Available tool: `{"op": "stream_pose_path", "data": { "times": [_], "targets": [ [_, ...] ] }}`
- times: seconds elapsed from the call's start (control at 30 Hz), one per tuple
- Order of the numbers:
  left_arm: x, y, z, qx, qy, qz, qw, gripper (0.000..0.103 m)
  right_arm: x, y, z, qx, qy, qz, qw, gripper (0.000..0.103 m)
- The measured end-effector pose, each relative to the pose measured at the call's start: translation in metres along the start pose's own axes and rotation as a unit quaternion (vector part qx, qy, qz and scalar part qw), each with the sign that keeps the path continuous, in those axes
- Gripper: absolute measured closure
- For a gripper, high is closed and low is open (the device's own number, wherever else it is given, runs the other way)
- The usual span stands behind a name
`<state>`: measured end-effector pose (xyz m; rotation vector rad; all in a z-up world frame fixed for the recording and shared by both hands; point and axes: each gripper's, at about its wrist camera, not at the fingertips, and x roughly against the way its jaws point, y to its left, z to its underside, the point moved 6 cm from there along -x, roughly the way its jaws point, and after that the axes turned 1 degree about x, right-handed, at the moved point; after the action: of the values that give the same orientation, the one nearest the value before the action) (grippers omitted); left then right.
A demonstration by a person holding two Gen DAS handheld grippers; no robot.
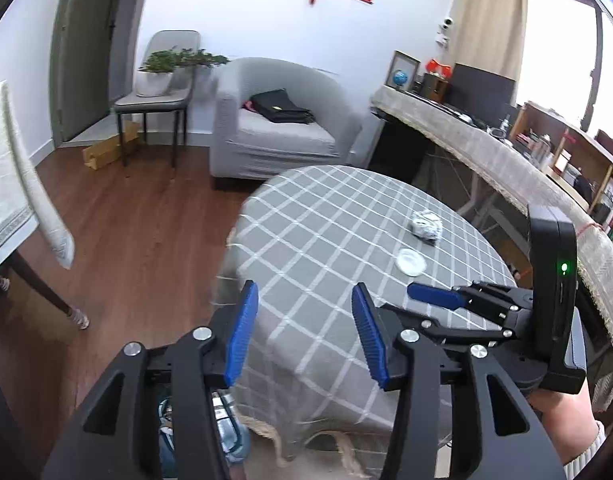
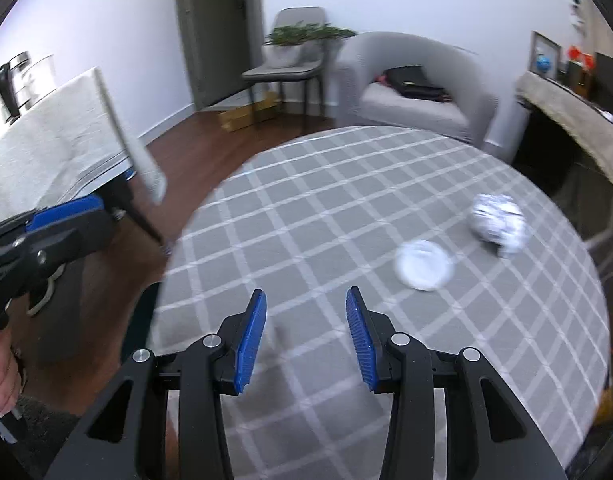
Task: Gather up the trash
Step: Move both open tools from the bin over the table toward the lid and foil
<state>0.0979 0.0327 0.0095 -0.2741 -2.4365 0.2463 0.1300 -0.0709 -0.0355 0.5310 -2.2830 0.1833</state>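
**Two scraps left on the checked cloth, both grippers empty**

On the round worktop under a grey cloth with white checks [image 2: 306, 208] lie two pieces of trash: a crumpled ball of white and grey printed paper [image 2: 498, 222] toward the far right, and just beside it, nearer the camera, a small flat round white lid of thin plastic [image 2: 423, 265]; the two sit close but apart. The left gripper [image 1: 304, 334] hangs over the near left edge of the worktop, its jaws standing wide with nothing between them; the right gripper [image 2: 306, 336] points down at the cloth short of the lid, jaws at a moderate gap, also empty. The paper ball looks light and soft, likely to give under pressure, so a pinch across its bulk should hold; the lid seems light, stiffer and slick, lying flat against the cloth, so its rim is probably the only purchase, and it may skid away when nudged; the cloth could bunch beneath it.
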Motion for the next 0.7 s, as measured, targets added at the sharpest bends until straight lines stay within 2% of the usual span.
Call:
{"op": "stream_pose_path", "data": {
  "times": [0.13,0.23,0.37,0.5,0.7],
  "targets": [
    [-0.017,-0.027,0.003,-0.020,0.010,0.009,0.9997,0.041,0.012,-0.039,0.013,-0.020,-0.006,0.032,0.999,0.061],
    [-0.029,-0.046,0.008,-0.035,0.018,0.013,0.9991,0.037,0.020,-0.063,0.021,-0.032,-0.011,0.056,0.998,0.047],
    [-0.044,-0.063,0.010,-0.040,0.027,0.025,0.9985,0.034,0.028,-0.095,0.029,-0.051,-0.016,0.076,0.996,0.039],
    [-0.058,-0.077,0.010,-0.046,0.038,0.031,0.9977,0.031,0.032,-0.117,0.031,-0.067,-0.016,0.082,0.994,0.036],
    [-0.081,-0.095,0.004,-0.053,0.052,0.044,0.9963,0.027,0.033,-0.138,0.029,-0.060,-0.009,0.092,0.994,0.032]
  ]
}}
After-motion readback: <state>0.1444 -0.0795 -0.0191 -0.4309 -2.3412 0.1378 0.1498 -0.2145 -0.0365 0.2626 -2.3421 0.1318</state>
